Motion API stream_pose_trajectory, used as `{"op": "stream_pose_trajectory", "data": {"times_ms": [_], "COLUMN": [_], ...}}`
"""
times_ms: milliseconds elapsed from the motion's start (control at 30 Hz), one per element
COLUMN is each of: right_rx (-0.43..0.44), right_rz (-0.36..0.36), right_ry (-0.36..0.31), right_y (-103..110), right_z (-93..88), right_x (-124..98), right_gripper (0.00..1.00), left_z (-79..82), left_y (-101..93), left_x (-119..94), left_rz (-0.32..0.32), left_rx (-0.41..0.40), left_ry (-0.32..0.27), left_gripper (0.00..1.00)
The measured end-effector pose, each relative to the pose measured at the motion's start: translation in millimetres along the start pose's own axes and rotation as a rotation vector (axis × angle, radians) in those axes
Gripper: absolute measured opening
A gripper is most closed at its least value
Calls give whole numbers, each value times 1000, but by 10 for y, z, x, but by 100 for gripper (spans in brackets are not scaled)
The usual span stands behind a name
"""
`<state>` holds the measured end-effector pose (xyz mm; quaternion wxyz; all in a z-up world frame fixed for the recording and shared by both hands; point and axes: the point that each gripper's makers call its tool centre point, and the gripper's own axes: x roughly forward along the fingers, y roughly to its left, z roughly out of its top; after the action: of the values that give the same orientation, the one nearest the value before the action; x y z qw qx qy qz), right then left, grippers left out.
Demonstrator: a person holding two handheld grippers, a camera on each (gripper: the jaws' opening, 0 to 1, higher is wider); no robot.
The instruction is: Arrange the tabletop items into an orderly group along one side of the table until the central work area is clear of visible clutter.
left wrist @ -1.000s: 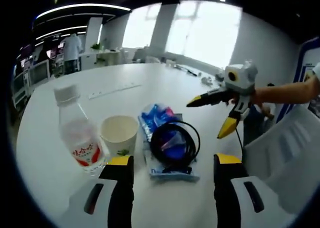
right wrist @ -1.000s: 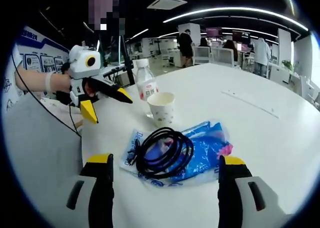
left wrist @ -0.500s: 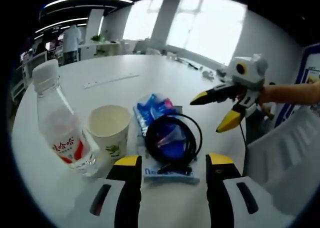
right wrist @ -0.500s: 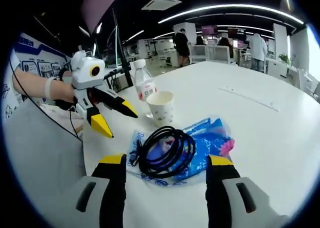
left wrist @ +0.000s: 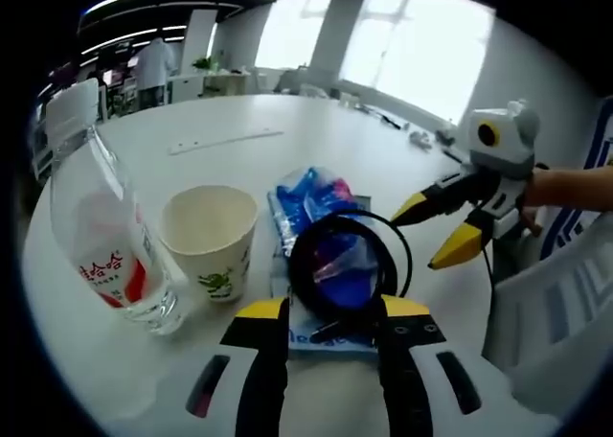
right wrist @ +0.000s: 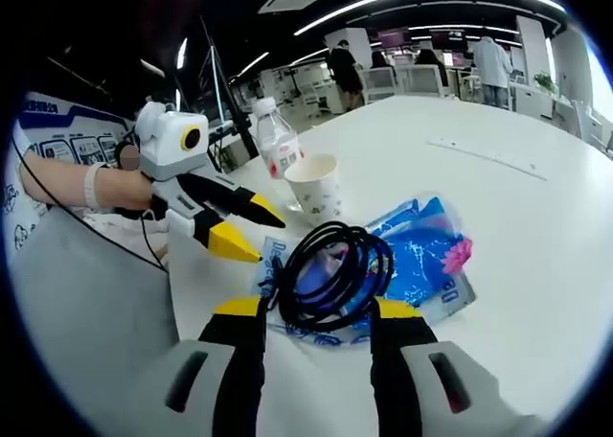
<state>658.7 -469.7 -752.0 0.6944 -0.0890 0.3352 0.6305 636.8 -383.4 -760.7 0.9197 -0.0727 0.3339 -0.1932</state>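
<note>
1. A coiled black cable (left wrist: 350,269) (right wrist: 330,274) is lying on top of a blue plastic packet (left wrist: 321,250) (right wrist: 417,260), which is resting flat on the white table (left wrist: 239,154) (right wrist: 536,226) near the person's edge.
2. A paper cup (left wrist: 211,241) (right wrist: 316,186) is standing upright just beside the packet, and a clear water bottle (left wrist: 101,241) (right wrist: 278,154) with a red label is standing just beside the cup on its far side from the packet.
3. The left gripper (left wrist: 326,312) (right wrist: 251,228) is pointing at the near edge of the packet; its yellow-tipped jaws are standing a narrow gap apart and gripping nothing.
4. The right gripper (right wrist: 316,310) (left wrist: 433,234) is hovering by the cable from the other side, its jaws likewise partly parted and holding nothing.
5. A hand (right wrist: 120,183) is gripping the left gripper's handle.
6. People are standing in the office beyond the table.
</note>
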Motion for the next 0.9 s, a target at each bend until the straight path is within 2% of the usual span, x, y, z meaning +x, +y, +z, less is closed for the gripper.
{"op": "stream_pose_trajectory", "data": {"times_ms": [100,333,467,733,900], "right_rx": [23,78,120,131,168], "right_rz": [-1,-8,-1,0,-1], "right_ry": [-1,0,9,18,8], "right_y": [-19,-64,-69,-104,-158], "right_z": [-20,-46,-74,-92,-80], "right_x": [-1,30,82,143,139], "right_gripper": [31,25,24,20,16], "left_z": [-16,-39,-41,-54,-84], "left_y": [9,25,29,45,86], "left_x": [39,130,171,225,261], "left_rz": [7,26,31,27,36], "left_rx": [-4,-27,-39,-62,-73], "left_ry": [4,-5,-8,-10,2], "left_gripper": [29,27,25,18,19]}}
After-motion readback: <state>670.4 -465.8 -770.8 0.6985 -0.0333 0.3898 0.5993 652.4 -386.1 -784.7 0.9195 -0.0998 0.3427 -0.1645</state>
